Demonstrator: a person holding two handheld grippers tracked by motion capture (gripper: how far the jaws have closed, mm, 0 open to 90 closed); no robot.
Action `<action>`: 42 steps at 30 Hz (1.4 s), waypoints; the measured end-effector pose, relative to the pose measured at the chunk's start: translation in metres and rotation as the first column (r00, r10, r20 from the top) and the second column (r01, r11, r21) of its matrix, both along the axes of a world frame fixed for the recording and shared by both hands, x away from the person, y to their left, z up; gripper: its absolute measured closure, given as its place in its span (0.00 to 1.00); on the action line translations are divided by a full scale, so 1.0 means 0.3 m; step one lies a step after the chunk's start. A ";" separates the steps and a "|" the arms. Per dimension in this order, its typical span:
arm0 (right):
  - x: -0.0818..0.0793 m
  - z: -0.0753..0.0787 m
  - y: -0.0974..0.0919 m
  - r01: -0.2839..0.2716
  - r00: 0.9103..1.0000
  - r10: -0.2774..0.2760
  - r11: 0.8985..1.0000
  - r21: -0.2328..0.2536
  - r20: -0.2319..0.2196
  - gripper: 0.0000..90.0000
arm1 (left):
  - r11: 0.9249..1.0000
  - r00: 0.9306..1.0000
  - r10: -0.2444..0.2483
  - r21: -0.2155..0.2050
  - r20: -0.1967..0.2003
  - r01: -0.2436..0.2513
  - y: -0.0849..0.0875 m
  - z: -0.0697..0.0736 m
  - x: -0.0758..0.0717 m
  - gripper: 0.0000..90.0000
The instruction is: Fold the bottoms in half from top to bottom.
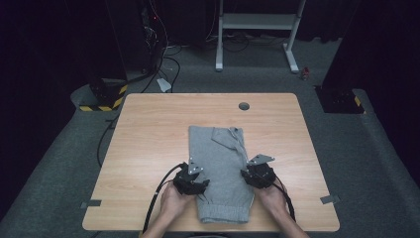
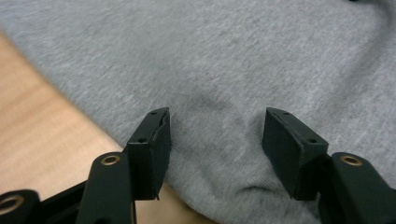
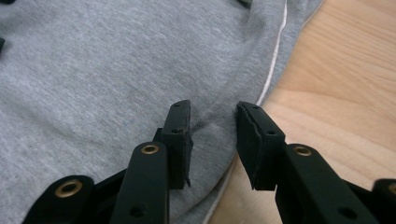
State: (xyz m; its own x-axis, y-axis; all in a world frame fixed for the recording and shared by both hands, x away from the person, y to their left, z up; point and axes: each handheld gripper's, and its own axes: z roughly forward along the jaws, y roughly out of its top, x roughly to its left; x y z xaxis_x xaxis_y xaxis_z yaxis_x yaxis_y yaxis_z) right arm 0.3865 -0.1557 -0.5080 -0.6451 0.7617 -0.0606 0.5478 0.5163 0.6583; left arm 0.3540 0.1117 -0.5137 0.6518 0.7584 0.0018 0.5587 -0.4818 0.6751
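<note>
A folded grey knit sweatshirt [image 1: 218, 171] is laid flat at the near middle of the light wooden table [image 1: 148, 129], ribbed hem toward the person. The left gripper [image 2: 215, 140] is held over its left edge, jaws spread, nothing pinched. The right gripper [image 3: 212, 135] is set over the right edge, jaws parted, fabric between but unpressed. A folding step is judged in hand; next, both edges need pinching.

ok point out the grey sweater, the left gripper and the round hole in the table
grey sweater [image 1: 218, 163]: high view, middle of the folded body
left gripper [image 2: 215, 140]: left gripper view, gap between its open fingertips
round hole [image 1: 243, 106]: high view, its dark centre
</note>
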 end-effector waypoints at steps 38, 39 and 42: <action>0.392 0.010 0.170 0.033 0.999 -0.033 0.999 -0.012 0.034 0.77 | 0.989 0.985 0.139 -0.075 0.101 -0.131 0.083 -0.042 0.235 0.43; 0.397 -0.003 0.170 0.030 0.999 -0.030 0.999 -0.016 0.011 0.81 | 0.988 0.985 0.140 -0.076 0.100 -0.133 0.082 -0.042 0.234 0.43; 0.402 -0.005 0.161 0.030 1.000 -0.030 1.000 0.000 0.000 0.98 | 0.988 0.985 0.143 -0.078 0.098 -0.136 0.081 -0.042 0.233 0.43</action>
State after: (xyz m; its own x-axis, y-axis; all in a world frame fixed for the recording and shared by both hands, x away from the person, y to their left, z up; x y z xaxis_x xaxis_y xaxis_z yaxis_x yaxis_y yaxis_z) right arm 0.5069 -0.1073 -0.5094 -0.6216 0.7809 -0.0608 0.5633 0.4996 0.6580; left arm 0.4240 0.1361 -0.5264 0.5386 0.8425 0.0062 0.5429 -0.3526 0.7622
